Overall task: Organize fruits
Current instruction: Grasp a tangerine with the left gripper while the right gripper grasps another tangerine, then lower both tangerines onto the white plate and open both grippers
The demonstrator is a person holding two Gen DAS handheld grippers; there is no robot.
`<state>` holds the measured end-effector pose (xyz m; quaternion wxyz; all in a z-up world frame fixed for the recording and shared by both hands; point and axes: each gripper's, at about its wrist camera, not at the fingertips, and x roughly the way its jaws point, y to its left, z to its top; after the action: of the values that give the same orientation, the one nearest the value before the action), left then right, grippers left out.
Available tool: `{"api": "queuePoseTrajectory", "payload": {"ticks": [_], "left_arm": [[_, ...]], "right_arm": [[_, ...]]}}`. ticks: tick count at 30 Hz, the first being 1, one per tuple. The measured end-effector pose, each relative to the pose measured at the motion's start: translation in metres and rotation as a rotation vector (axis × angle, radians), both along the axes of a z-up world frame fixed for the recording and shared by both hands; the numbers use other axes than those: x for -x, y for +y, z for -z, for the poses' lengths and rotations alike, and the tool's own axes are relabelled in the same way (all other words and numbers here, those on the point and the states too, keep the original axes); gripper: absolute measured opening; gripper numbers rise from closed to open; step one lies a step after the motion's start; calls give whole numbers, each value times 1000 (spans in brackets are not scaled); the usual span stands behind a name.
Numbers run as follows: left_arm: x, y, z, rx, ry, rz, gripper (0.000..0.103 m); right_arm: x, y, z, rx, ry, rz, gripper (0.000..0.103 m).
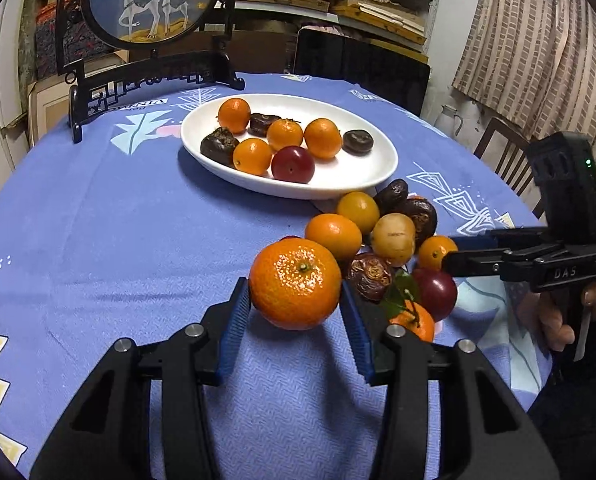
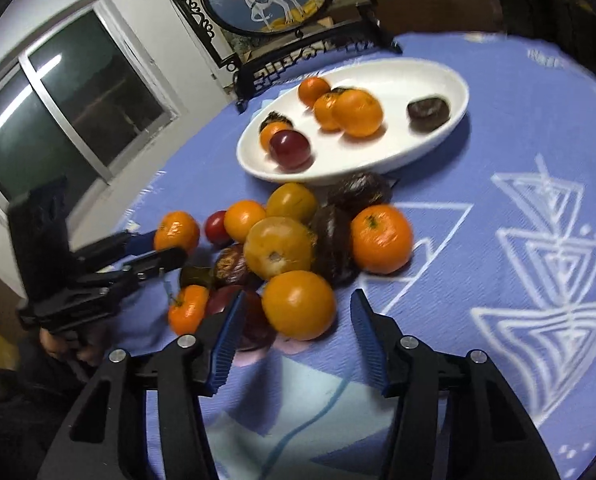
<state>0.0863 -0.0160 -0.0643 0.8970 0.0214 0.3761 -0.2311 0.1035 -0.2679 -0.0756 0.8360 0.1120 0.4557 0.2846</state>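
fruits in a loose heap point(image 1: 394, 240) lie on the blue cloth just beside the white oval dish point(image 1: 362, 176). left gripper point(image 1: 295, 304) clamps a round orange mandarin point(image 1: 295, 282), dish straight ahead. right gripper point(image 2: 293, 320) gapes wide, a plain orange fruit point(image 2: 298, 304) between its jaws.

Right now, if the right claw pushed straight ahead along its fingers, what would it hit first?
The right claw is open, and the nearest thing in its line is the smooth orange fruit at the near edge of the pile, already between the fingertips. Depth is hard to judge through the fisheye.
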Motion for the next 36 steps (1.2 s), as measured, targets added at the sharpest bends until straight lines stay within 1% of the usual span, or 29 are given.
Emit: {"api": "queuePoseTrajectory", "payload": {"ticks": [1,2,3,5,8,14,16,19,21,24,25,27,28,32,35,36], "left_arm": [[0,1,0,3,1,-1,45],[-1,1,0,6,3,-2,45],[-1,1,0,8,3,-3,45],[-1,2,0,7,2,-3,45],[0,3,0,12,-1,-6,45],[2,13,-4,56,-14,-29,45],[1,14,-6,60,-11,-38,45],[-4,12,-13,60,-2,-39,45],[-7,5,-24,61,-17,-24,45],[-16,-16,-46,44,-65,15,45],[-21,-25,-51,37,-68,27,45],[-36,-46,-58,28,-61,59,45],[-43,-56,-59,21,-62,70,45],[-75,-89,-53,-17,-30,105,45],[-102,-103,-35,-57,24,99,45],[-112,-106,-27,-64,58,87,45]], "right_arm": [[-1,-1,2,-36,21,-7,45],[-1,-2,3,-55,30,-8,45],[0,-2,3,-54,27,1,37],[0,-3,4,-54,28,11,37],[5,-2,0,-58,-1,7,37],[7,-16,-3,-113,-18,53,37],[7,-18,-6,-107,-17,66,37],[12,-22,-29,-114,-61,63,37],[12,-25,-52,-125,-103,64,37],[1,-30,-77,-109,-146,79,37],[-9,-32,-84,-99,-152,96,37],[-25,-34,-91,-98,-146,126,37],[-39,-37,-93,-94,-136,162,37],[-74,-50,-87,-97,-80,275,37],[-96,-50,-79,-97,-51,293,37],[-101,-47,-76,-94,-41,287,39]]}}
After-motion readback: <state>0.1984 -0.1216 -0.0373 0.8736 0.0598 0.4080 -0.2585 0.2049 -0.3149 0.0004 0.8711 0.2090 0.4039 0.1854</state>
